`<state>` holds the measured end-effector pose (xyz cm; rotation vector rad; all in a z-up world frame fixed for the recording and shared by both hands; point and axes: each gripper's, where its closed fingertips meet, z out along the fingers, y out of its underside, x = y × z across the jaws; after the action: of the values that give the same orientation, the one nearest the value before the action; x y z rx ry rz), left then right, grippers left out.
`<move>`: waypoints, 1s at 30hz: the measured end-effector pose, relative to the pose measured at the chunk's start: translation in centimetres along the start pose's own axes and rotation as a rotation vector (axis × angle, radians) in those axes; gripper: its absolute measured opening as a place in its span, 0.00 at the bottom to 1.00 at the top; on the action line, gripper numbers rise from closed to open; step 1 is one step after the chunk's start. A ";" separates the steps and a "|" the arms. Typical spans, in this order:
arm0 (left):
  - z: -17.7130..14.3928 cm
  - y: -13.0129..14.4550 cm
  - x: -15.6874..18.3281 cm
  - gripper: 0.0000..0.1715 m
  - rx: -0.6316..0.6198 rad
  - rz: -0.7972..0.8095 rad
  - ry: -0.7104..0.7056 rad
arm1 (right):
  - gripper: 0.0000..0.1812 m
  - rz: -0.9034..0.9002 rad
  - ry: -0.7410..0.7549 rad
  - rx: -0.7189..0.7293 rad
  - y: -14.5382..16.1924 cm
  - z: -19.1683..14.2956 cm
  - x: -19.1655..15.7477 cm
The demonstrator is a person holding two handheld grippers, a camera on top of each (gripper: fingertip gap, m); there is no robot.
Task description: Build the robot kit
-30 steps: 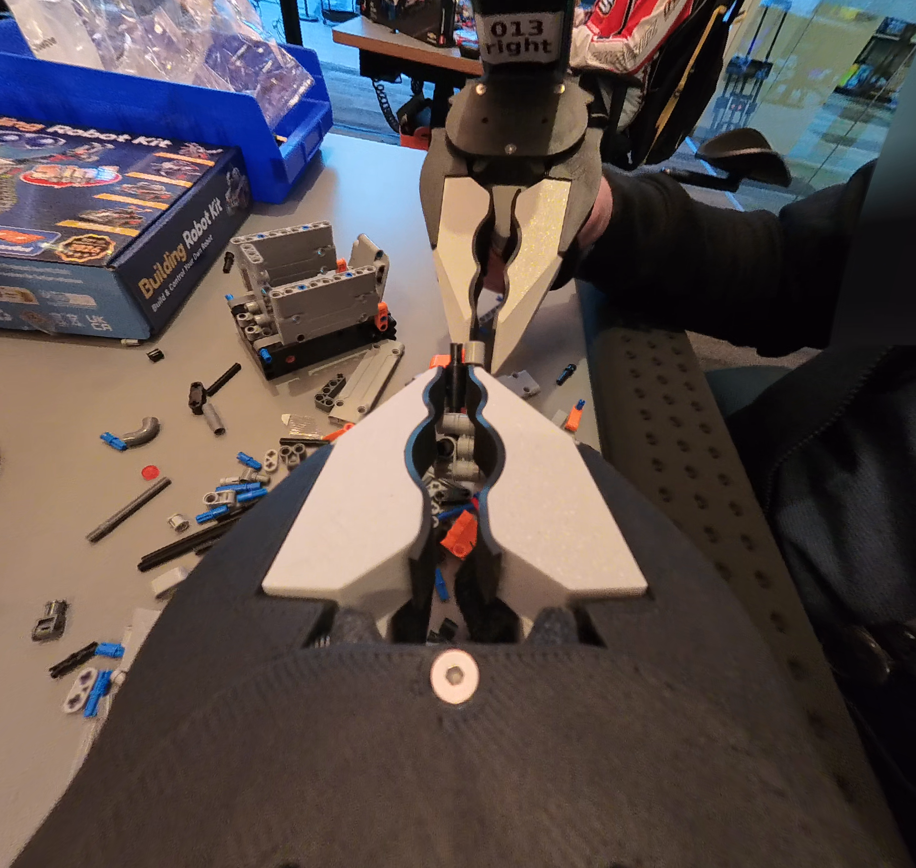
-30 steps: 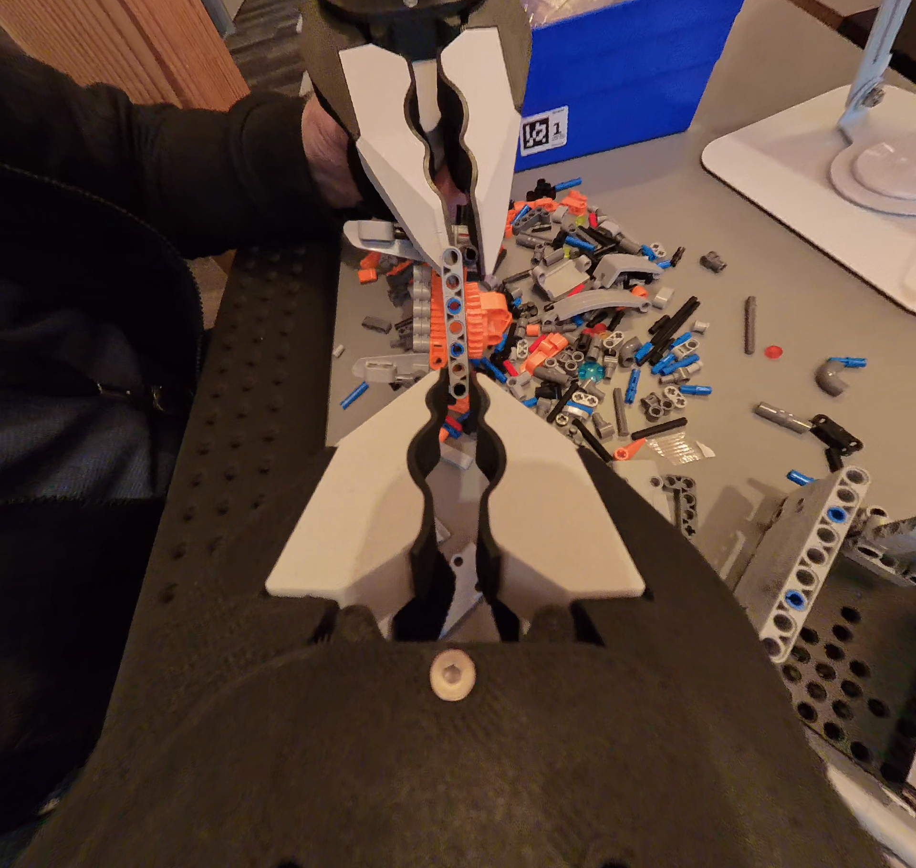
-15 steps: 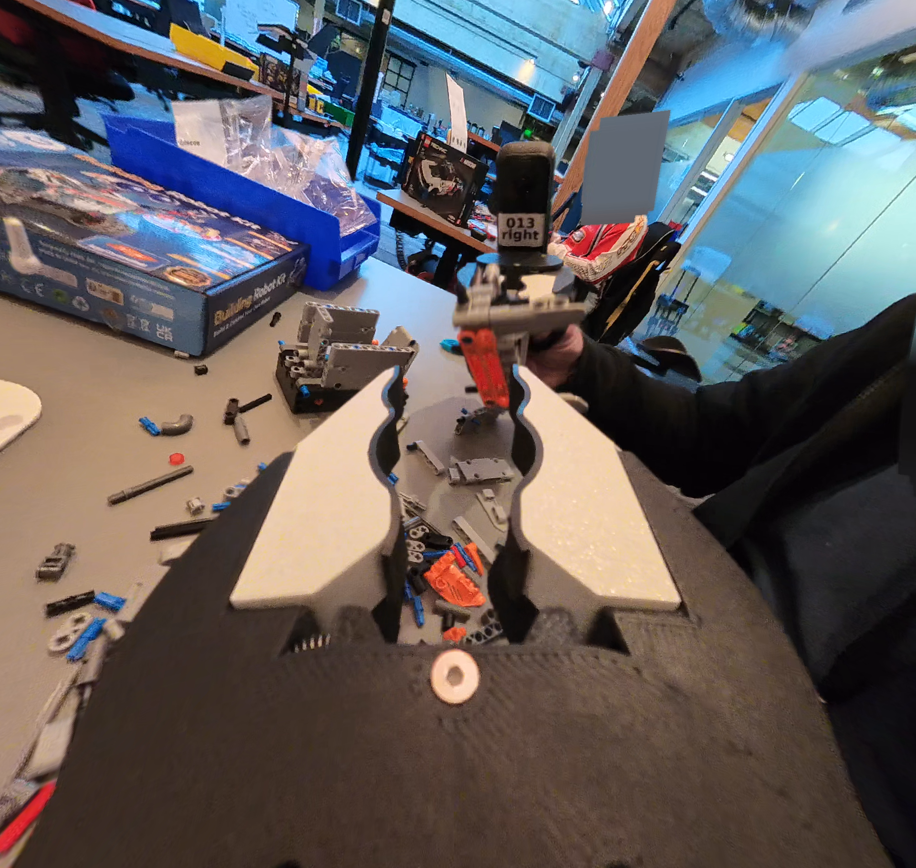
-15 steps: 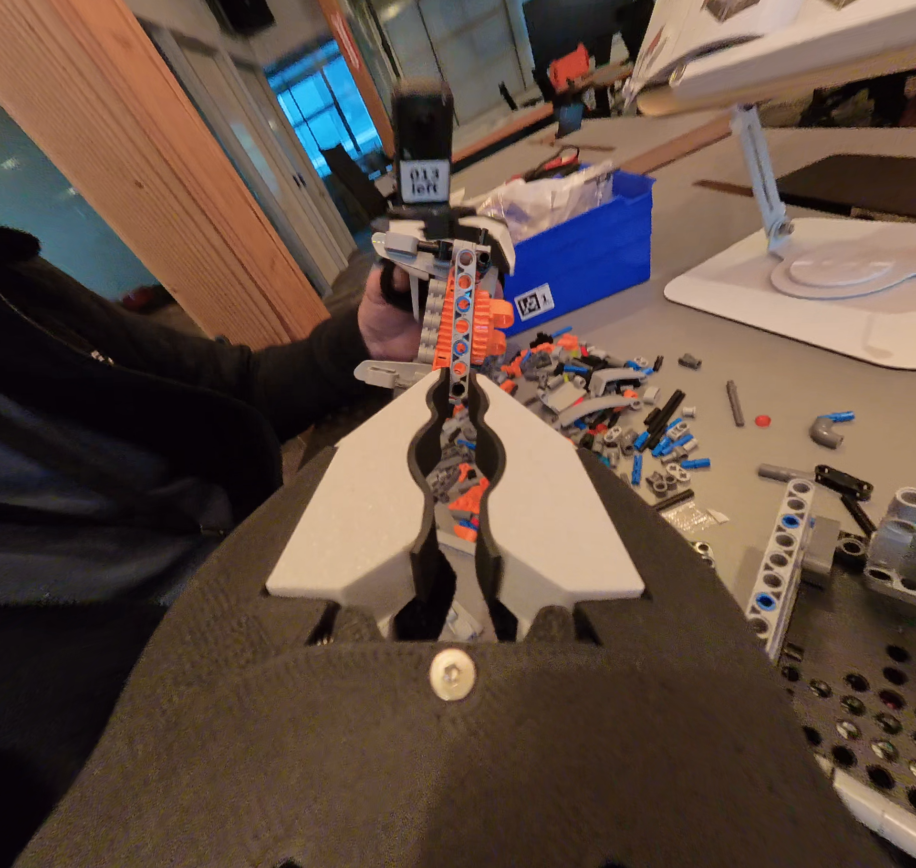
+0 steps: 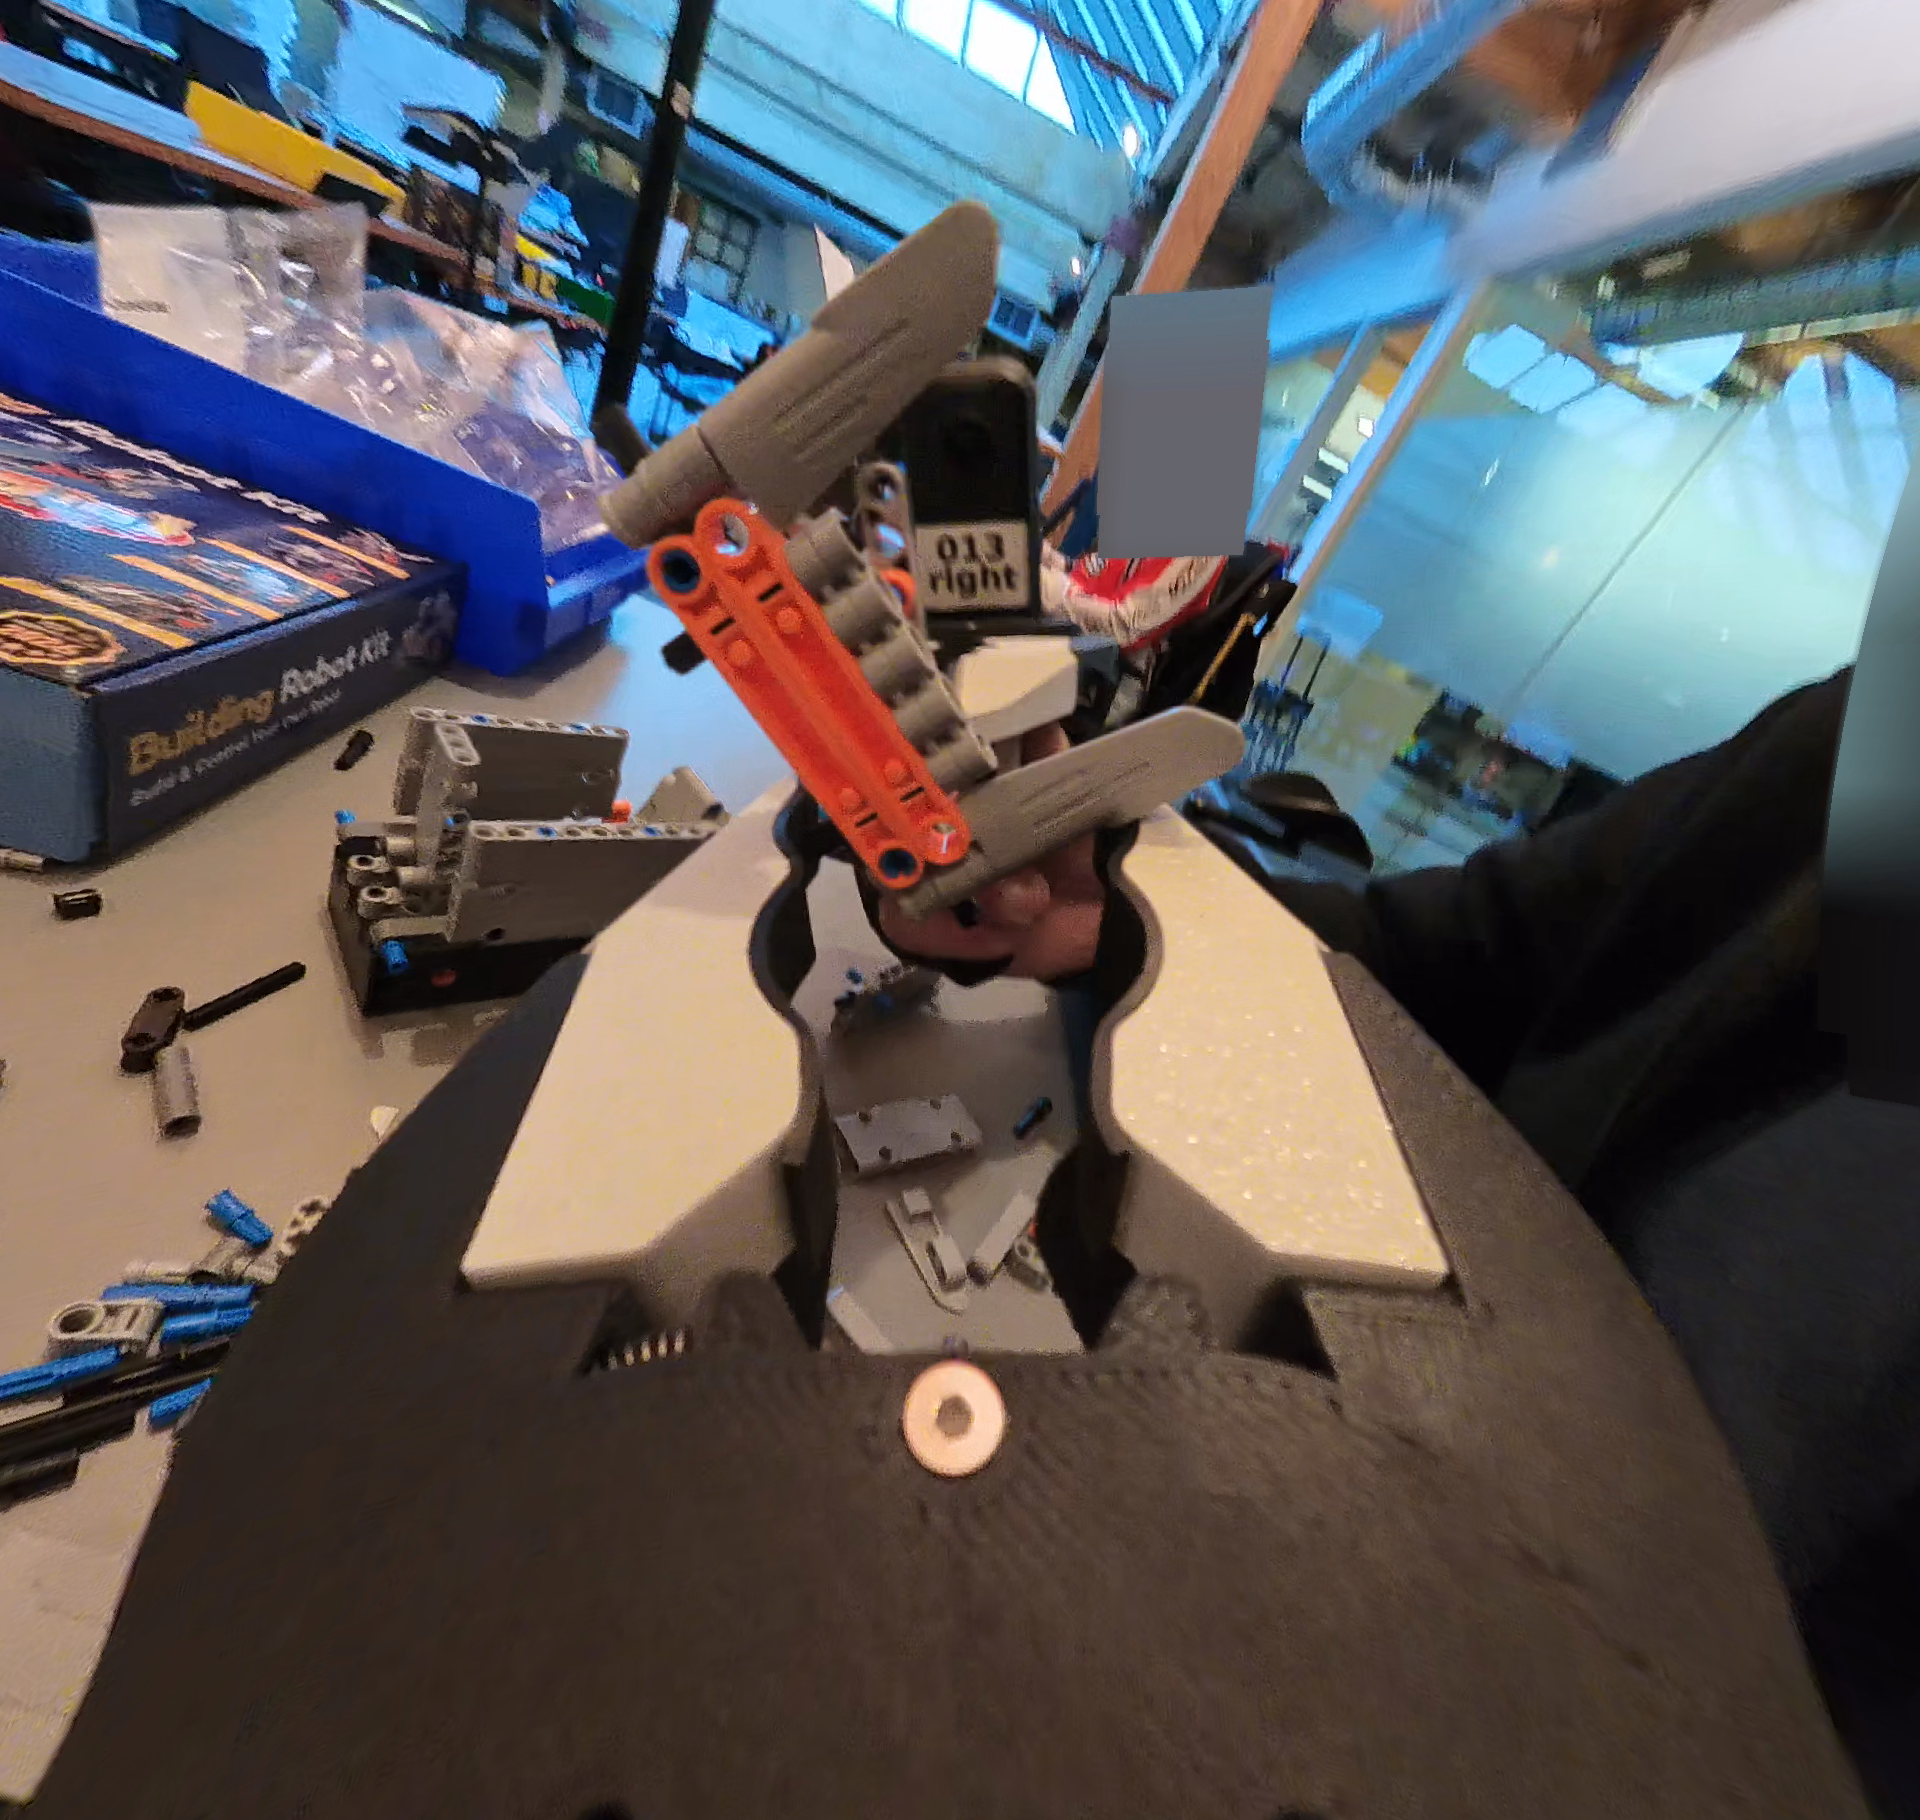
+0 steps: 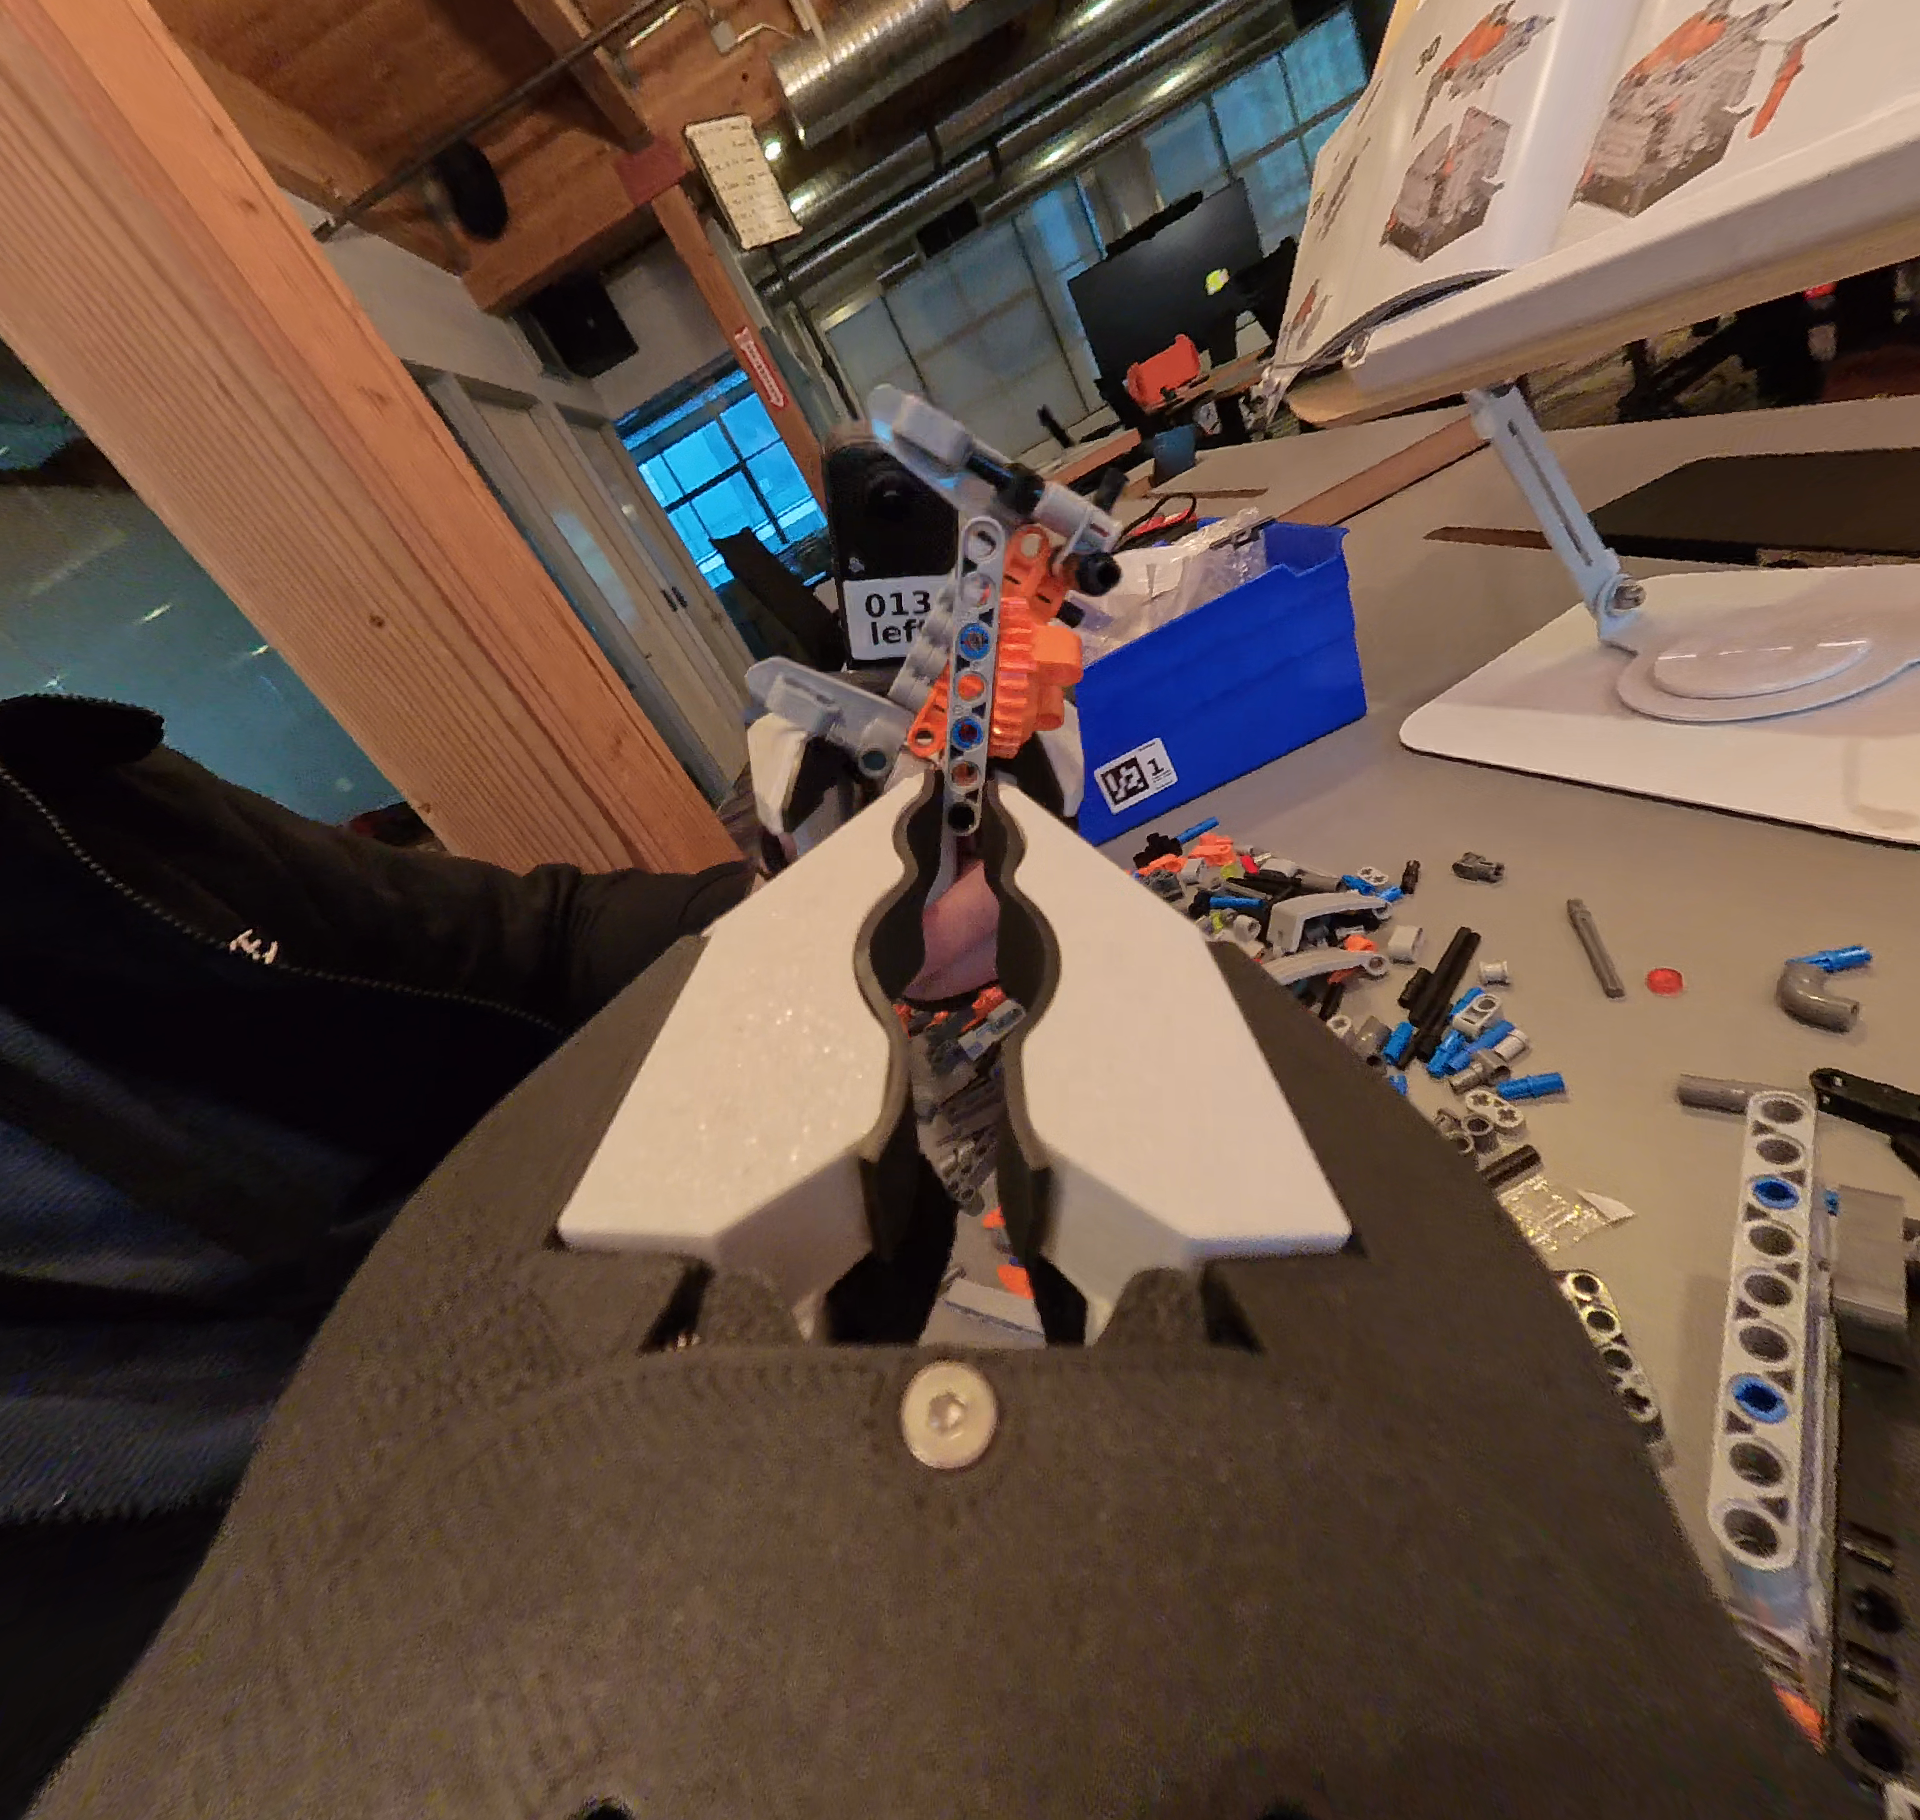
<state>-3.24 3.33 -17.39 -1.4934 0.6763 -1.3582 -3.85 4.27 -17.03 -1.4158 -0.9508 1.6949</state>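
Note:
A small model of orange beams, grey cylinders and two grey wing panels (image 5: 821,690) is held up in the air over the table. My right gripper (image 6: 961,799) is shut on the lower end of the model's grey holed beam (image 6: 971,690). My left gripper (image 5: 956,835) is open, fingers wide apart, and the model's lower end sits between its tips without touching them. In the right wrist view the left gripper's white fingers (image 6: 774,773) show just behind the model. A hand (image 5: 1029,918) holds the right gripper behind the model.
A blue kit box (image 5: 187,648) and a blue bin (image 6: 1226,690) of plastic bags stand at the back. A grey partly built block (image 5: 499,856) sits on the grey table. Loose parts (image 6: 1351,939) lie scattered. An instruction booklet (image 6: 1610,108) rests on a white stand (image 6: 1662,710). Both grippers' tips are close together, under 4 cm apart.
My left gripper has opened and let go of the model. Both grippers have risen from the table and tilted up. The model, still in my right gripper, has turned and come closer to the left camera.

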 end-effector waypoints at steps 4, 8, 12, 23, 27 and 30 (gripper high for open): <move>-0.2 -1.0 -0.2 0.28 0.060 -0.026 -0.001 | 0.03 -0.007 0.013 0.028 -0.2 0.4 -0.1; -0.3 -2.1 -0.5 0.28 0.142 -0.111 0.013 | 0.02 -0.031 0.052 0.076 -0.6 0.7 -0.1; -0.4 -2.0 -1.0 0.29 0.152 -0.196 0.030 | 0.03 -0.052 0.105 0.142 -1.8 0.4 0.2; 0.0 -2.9 -1.0 0.21 0.216 -0.229 0.017 | 0.03 -0.039 0.137 0.269 -3.8 -0.1 0.5; 1.2 -3.4 -0.2 0.18 0.278 -0.217 0.012 | 0.02 -0.029 0.131 0.302 -4.0 0.5 0.3; 0.8 -4.1 -0.6 0.09 0.338 -0.196 -0.030 | 0.03 -0.029 0.117 0.308 -3.9 0.8 0.0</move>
<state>-3.43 5.65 -13.85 -1.3273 0.2675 -1.5100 -4.38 6.04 -13.49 -1.2723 -0.6125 1.6369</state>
